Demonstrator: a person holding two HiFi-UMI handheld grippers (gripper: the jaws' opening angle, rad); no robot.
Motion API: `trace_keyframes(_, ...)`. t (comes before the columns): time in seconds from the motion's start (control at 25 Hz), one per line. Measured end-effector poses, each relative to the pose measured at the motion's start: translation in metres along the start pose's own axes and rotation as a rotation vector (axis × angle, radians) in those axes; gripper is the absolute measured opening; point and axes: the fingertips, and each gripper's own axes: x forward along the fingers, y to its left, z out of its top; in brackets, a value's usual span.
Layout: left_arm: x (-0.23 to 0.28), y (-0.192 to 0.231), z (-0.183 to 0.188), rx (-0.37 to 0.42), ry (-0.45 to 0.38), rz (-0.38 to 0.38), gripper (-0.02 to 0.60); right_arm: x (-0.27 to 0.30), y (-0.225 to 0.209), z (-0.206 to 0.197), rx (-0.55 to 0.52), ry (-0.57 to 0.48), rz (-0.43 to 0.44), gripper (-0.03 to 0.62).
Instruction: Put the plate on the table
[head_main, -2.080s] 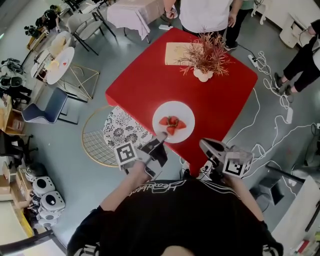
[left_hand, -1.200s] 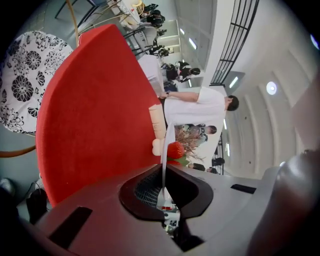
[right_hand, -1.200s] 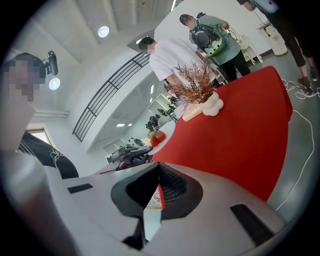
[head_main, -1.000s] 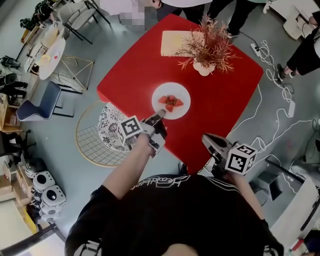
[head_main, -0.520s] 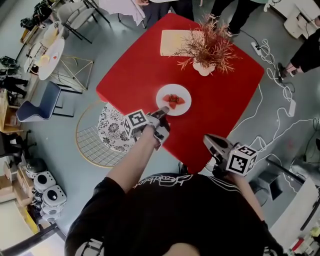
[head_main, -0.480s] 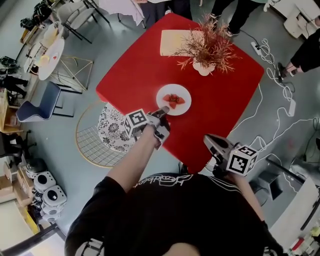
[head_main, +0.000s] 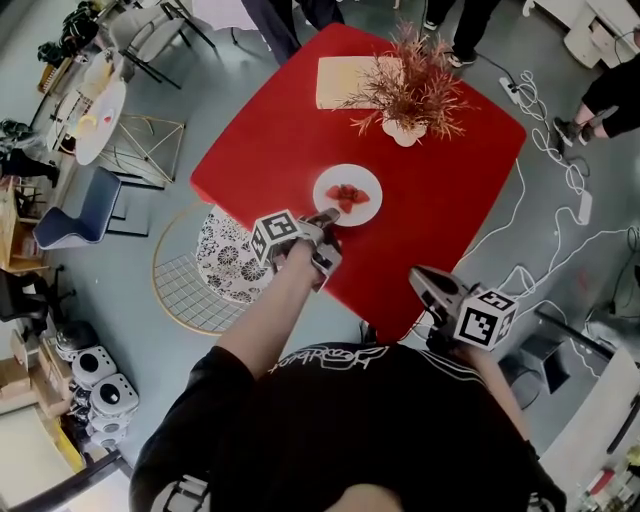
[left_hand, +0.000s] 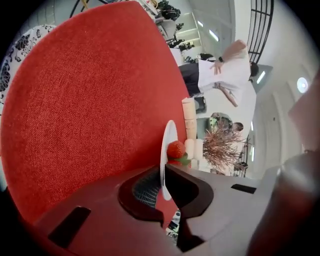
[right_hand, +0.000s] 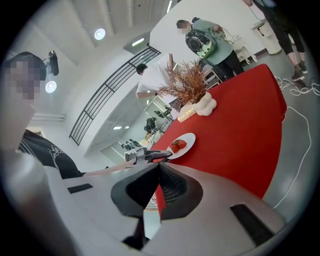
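Plate (head_main: 365, 205) near rim pinched between left gripper (head_main: 326, 218) jaws; the rest, carrying strawberries (head_main: 346, 192), extends ahead of the tips, low over the red table (head_main: 450, 190), contact unclear. Right gripper (head_main: 422, 281) jaws pressed together, empty, well apart by table's near corner.

The plate (head_main: 350, 173) sits on the table (head_main: 450, 200), in front of the plant (head_main: 405, 92)

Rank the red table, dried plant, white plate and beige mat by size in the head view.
1. red table
2. dried plant
3. white plate and beige mat: about alike; the plant hides part of the mat.
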Motion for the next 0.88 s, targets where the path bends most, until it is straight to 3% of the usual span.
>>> trace_keyframes(0.12,0.002,0.000,-0.002,-0.004,0.008,0.018,0.030,-0.001,0.001,0.001,0.004,-0.012,-0.002,0.008)
trace_keyframes(0.44,0.002,-0.009,-0.003,-0.049,0.024,-0.018,0.209,0.001,0.006,-0.002,0.013,-0.021,0.003,0.008)
trace_keyframes(0.68,-0.001,-0.015,0.000,-0.012,0.009,0.001,0.313,-0.001,0.009,-0.005,0.014,-0.030,0.000,0.008)
trace_keyframes(0.88,-0.004,-0.017,0.000,0.012,0.018,0.020,0.355,0.001,0.015,-0.008,0.011,-0.038,-0.005,0.008)
